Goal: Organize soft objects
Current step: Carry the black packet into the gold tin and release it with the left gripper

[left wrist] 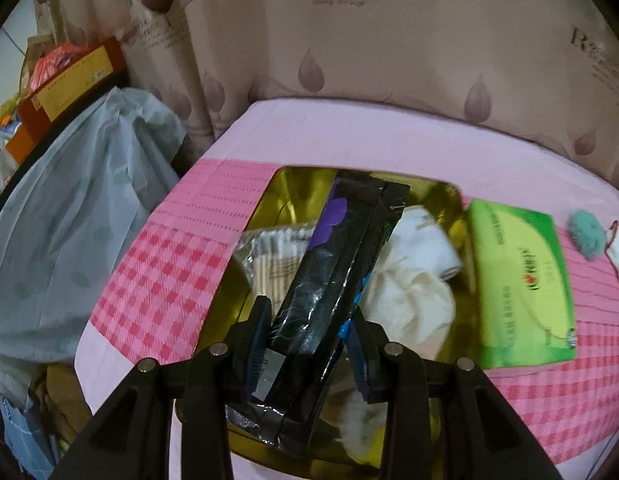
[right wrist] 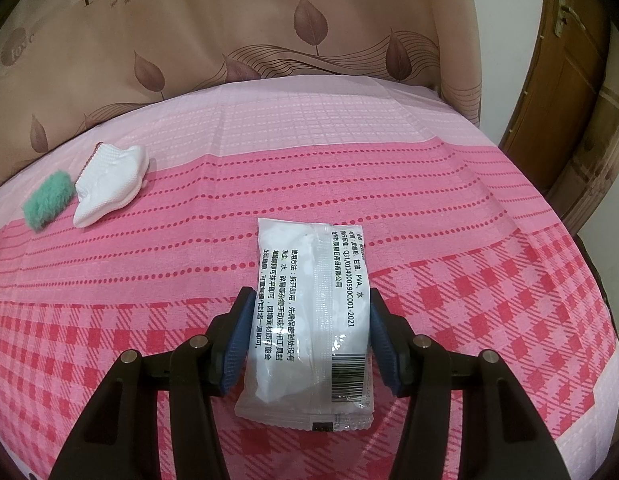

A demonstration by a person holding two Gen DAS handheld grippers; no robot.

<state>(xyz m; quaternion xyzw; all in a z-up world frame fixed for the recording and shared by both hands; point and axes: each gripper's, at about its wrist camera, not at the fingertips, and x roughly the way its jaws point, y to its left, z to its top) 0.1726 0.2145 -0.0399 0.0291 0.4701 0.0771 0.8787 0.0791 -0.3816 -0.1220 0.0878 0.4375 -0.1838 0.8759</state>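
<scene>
My left gripper (left wrist: 309, 312) is shut on a long black packet (left wrist: 349, 240) with a purple flower print, held tilted above an open gold tin (left wrist: 285, 188). Inside the tin lie a clear pack of cotton swabs (left wrist: 269, 256) and bunched white cloth (left wrist: 413, 292). My right gripper (right wrist: 309, 300) is shut on a white printed packet (right wrist: 309, 264) with a barcode, just over the pink checked cloth (right wrist: 469, 240). A white mesh fabric piece (right wrist: 109, 184) and a teal fluffy puff (right wrist: 49, 198) lie at the far left of that view.
A green tissue pack (left wrist: 521, 280) lies just right of the tin, with the teal puff (left wrist: 587, 236) beyond it. A grey plastic bag (left wrist: 69, 220) and stacked boxes (left wrist: 69, 80) crowd the left. A leaf-print curtain (right wrist: 269, 20) backs the surface; a wooden door (right wrist: 569, 80) stands right.
</scene>
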